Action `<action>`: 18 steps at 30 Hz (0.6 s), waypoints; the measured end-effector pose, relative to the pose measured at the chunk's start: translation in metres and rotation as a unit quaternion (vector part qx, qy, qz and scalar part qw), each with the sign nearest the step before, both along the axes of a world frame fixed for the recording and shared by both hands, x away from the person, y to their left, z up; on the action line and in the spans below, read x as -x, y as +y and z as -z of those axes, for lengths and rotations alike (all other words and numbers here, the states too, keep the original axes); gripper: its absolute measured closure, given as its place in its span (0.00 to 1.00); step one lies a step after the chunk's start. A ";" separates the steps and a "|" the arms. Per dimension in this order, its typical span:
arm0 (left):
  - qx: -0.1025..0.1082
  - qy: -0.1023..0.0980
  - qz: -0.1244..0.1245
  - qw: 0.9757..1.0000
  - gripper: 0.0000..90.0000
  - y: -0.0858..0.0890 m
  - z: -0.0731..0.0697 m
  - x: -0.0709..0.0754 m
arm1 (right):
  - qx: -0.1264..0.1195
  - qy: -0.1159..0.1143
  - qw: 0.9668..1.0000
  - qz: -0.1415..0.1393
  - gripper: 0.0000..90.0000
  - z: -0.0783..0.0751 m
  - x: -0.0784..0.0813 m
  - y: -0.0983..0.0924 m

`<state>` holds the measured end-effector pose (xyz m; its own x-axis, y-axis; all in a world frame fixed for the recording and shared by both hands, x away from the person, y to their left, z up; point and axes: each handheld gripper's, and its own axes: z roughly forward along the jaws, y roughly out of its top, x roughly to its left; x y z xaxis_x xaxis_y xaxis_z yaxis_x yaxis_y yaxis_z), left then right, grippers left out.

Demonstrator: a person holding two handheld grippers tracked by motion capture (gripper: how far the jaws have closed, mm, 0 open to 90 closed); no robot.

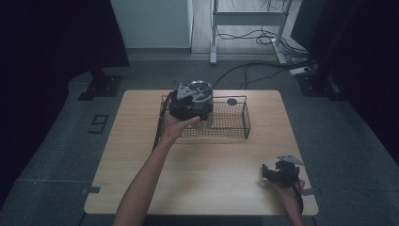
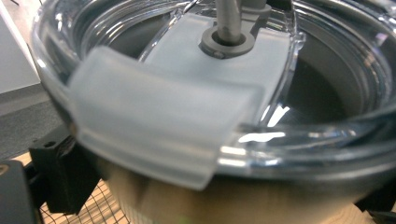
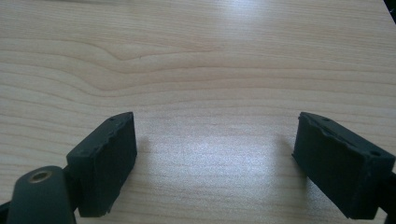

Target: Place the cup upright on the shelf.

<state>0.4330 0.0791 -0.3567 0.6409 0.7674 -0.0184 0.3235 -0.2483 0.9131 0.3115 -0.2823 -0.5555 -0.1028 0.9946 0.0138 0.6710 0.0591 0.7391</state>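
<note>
One tumbler (image 1: 203, 106), clear lid (image 2: 196, 84) up, long axis vertical, pinched in left tongs (image 1: 200, 110) over near-left corner of wire basket (image 1: 237, 123), far centre of table (image 1: 141, 155). Right tongs (image 1: 275, 170) spread, idle near-right, well apart. Left hand nearer basket.

The rectangular wooden table (image 1: 141, 155) is pale tan with fine brown grain lines, and the wire mesh basket (image 1: 233, 123) at its far side is black with a small square grid. The cup with a clear plastic lid (image 2: 327, 135) carries a frosted white flap over a dark grey interior; its body is beige. The floor (image 1: 51, 155) is speckled grey.
</note>
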 end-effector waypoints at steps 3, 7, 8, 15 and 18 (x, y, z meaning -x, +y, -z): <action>0.006 0.004 -0.005 1.000 0.04 0.003 0.001 -0.006 | 0.000 0.000 1.000 0.000 0.14 0.000 0.000 0.000; 0.006 0.012 -0.007 1.000 0.04 0.005 0.004 -0.012 | 0.000 0.000 1.000 0.001 0.14 0.000 0.000 0.000; 0.006 0.011 -0.009 1.000 0.04 0.005 0.005 -0.014 | 0.000 0.000 1.000 0.001 0.14 0.000 0.000 0.000; 0.003 0.022 -0.027 0.999 0.04 0.010 0.014 -0.030 | 0.000 0.000 1.000 0.002 0.14 0.000 0.000 0.000; -0.005 0.025 -0.034 0.999 0.04 0.010 0.017 -0.039 | 0.000 0.000 1.000 0.003 0.14 0.000 0.000 0.000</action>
